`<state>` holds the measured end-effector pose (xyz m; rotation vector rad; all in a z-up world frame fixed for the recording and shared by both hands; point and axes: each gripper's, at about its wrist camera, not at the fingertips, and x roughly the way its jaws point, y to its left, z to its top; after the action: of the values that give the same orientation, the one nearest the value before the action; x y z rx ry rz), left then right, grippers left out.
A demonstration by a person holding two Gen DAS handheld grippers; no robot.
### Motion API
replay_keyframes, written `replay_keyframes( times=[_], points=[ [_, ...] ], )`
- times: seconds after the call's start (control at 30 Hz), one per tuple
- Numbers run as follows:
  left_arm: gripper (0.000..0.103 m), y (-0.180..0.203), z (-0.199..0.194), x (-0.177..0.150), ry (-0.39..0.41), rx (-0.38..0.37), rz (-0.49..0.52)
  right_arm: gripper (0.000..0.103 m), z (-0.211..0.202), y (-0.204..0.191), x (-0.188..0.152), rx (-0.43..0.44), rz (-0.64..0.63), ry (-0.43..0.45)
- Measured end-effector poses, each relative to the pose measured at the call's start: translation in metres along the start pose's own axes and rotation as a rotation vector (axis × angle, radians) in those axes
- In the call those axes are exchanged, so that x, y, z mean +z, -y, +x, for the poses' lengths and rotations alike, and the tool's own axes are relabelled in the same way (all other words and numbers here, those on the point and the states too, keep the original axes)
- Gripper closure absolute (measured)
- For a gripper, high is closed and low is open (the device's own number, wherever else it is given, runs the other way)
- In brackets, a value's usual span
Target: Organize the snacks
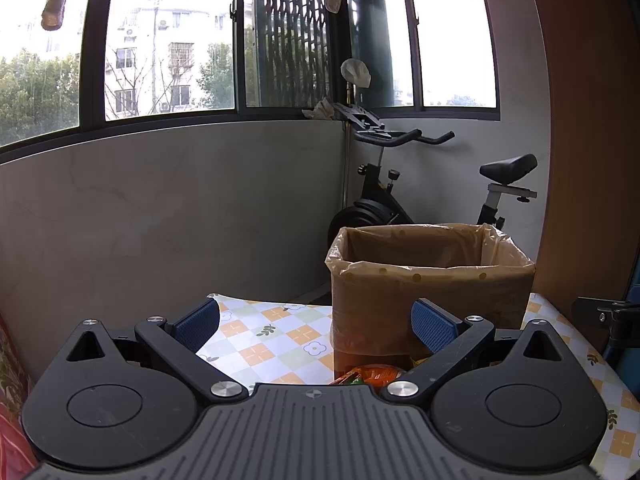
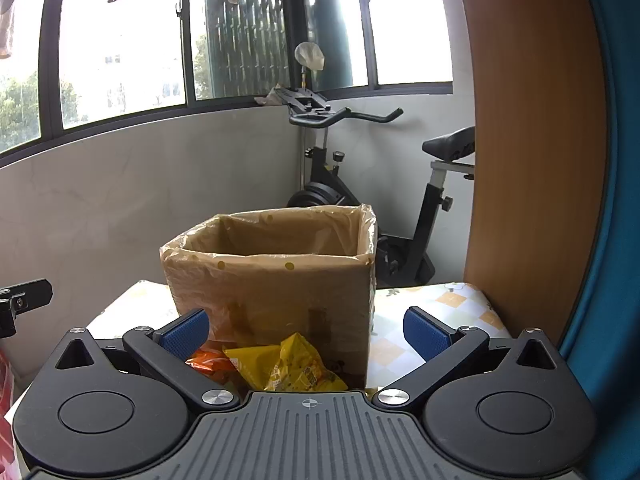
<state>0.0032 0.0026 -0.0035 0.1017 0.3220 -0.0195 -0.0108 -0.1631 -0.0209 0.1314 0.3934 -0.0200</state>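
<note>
A cardboard box (image 1: 432,292) lined with a clear plastic bag stands open-topped on the checked tablecloth (image 1: 264,340); it also shows in the right wrist view (image 2: 272,280). Snack packets lie in front of it: a yellow packet (image 2: 288,368) and an orange packet (image 2: 208,360), the orange one also low in the left wrist view (image 1: 372,374). My left gripper (image 1: 316,324) is open and empty, held above the table just left of the box. My right gripper (image 2: 306,332) is open and empty, above the packets, facing the box.
An exercise bike (image 1: 400,184) stands behind the table against the grey wall. A wooden panel (image 2: 536,160) rises at the right. The other gripper's black edge shows at the far right (image 1: 608,312) and far left (image 2: 24,296). Red fabric (image 1: 12,420) lies at the left.
</note>
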Motion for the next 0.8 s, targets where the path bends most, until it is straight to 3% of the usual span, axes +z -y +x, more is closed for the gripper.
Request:
replay_keyframes(
  times=[0.8],
  points=[
    [0.0,-0.0014,0.0007,0.0003,-0.017,-0.013,-0.002,0.0,0.002,-0.0001,-0.0003,-0.001,0.007,-0.009]
  ],
)
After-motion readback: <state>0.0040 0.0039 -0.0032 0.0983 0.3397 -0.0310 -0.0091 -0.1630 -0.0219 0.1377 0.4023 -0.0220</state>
